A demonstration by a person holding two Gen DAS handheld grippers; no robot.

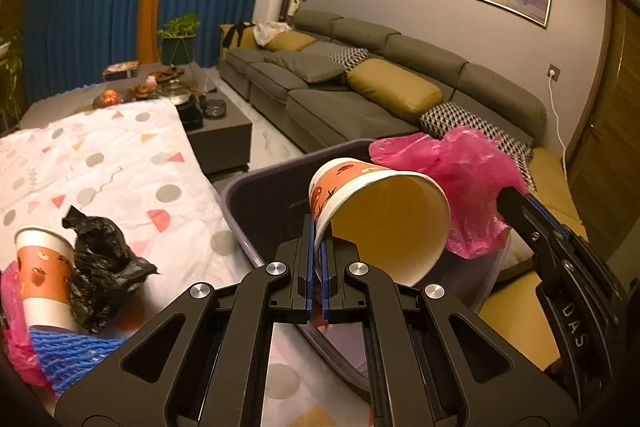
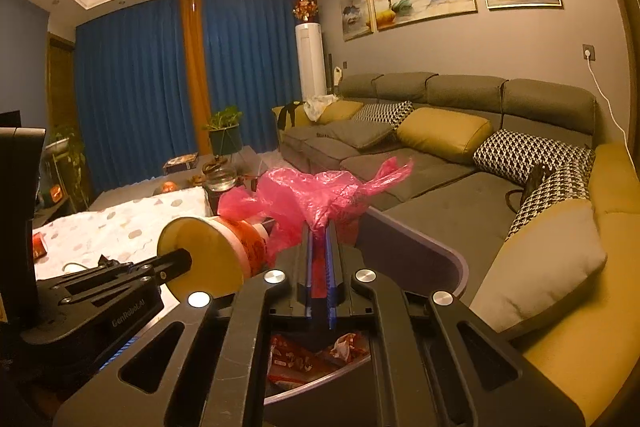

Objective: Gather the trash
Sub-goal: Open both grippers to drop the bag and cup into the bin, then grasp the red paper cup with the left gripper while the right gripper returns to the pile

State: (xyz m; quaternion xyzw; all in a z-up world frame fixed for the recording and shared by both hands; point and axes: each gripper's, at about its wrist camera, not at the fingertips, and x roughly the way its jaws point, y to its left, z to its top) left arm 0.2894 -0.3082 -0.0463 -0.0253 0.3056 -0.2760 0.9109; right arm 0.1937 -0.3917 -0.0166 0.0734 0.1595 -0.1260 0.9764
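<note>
My left gripper [image 1: 319,227] is shut on the rim of an orange-and-white paper cup [image 1: 380,211], which lies tilted on its side over the dark purple bin [image 1: 240,187]. Beside it, my right gripper [image 2: 319,231] is shut on a crumpled pink plastic bag [image 2: 304,195] above the same bin [image 2: 420,239]. In the right wrist view the cup [image 2: 224,251] and left gripper [image 2: 182,259] show at the left. In the left wrist view the pink bag [image 1: 460,167] hangs from the right gripper [image 1: 502,193]. Wrappers [image 2: 312,351] lie inside the bin.
On the patterned tablecloth [image 1: 120,163] at the left stand a second paper cup [image 1: 44,275], a crumpled black bag [image 1: 104,259] and a blue foam net [image 1: 68,355]. A grey sofa [image 1: 360,99] with cushions runs behind and right of the bin.
</note>
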